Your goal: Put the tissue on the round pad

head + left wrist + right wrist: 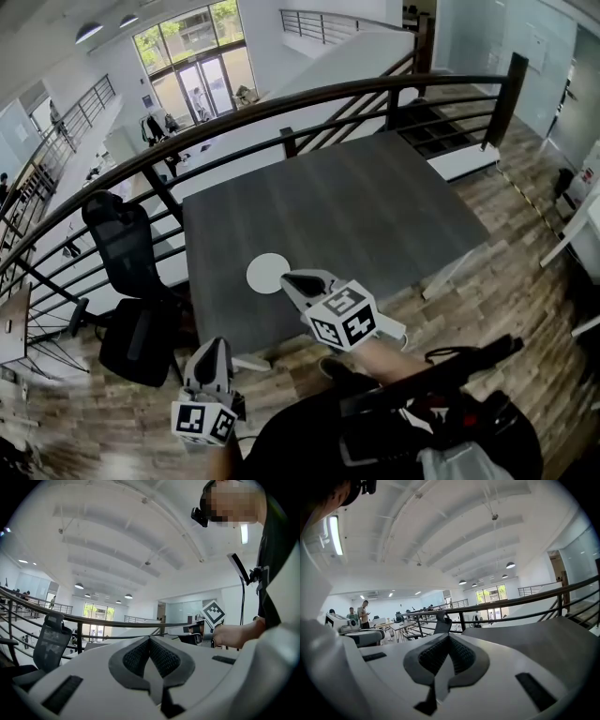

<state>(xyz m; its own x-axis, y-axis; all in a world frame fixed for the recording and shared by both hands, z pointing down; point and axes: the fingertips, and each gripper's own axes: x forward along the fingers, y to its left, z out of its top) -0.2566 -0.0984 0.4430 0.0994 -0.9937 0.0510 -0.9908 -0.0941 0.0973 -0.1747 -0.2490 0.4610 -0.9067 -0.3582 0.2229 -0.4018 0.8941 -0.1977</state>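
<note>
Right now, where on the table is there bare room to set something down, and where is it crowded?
Almost the whole grey table is bare: from the round pad back to the railing and out to the right corner. Only the near left edge is busy, where the right gripper hovers beside the pad.

Head view looks steeply down; gripper views face level, probably sharing the railing (pixel 113 622).
</note>
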